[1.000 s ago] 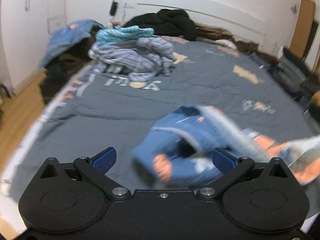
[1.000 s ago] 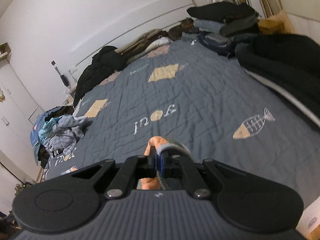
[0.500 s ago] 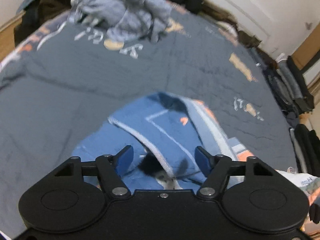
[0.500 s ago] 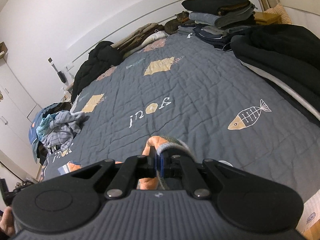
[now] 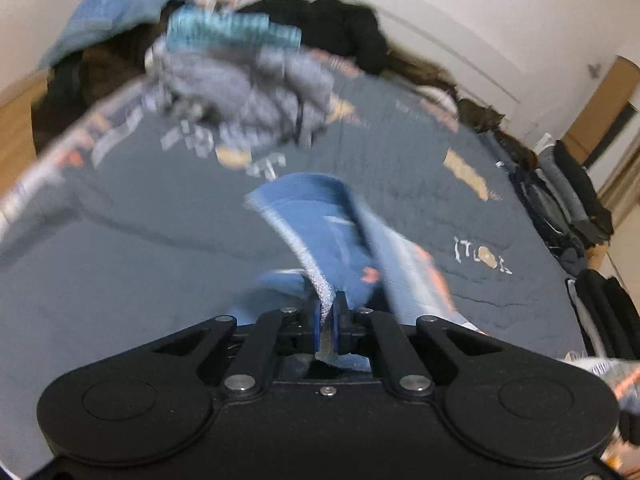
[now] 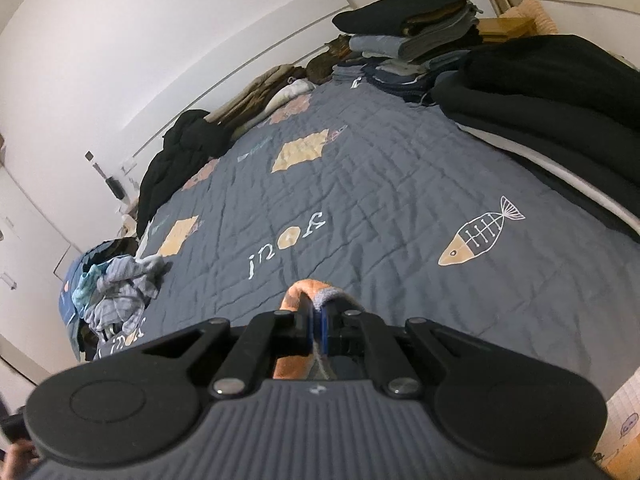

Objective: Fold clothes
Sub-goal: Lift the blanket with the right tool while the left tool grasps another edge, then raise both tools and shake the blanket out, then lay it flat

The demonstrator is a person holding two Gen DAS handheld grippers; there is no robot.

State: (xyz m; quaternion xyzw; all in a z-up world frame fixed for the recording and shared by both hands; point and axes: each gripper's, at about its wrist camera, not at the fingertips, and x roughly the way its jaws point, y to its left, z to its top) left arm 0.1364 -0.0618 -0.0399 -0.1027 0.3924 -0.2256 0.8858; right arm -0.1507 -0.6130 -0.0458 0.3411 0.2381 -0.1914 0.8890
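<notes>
A blue garment with grey ribbed trim and orange patches lies on the grey quilted bed. My left gripper is shut on its grey ribbed edge, and the cloth rises from the jaws toward the bed's middle. The left wrist view is blurred. My right gripper is shut on an orange and grey part of the garment, held just above the quilt.
A heap of unfolded clothes sits at the bed's far left corner. A black coat lies by the headboard. Stacks of folded clothes and dark folded items line the right side.
My left gripper was open over the blue garment and has shut on its ribbed edge and lifted it. My right gripper has stayed shut on the orange part.
</notes>
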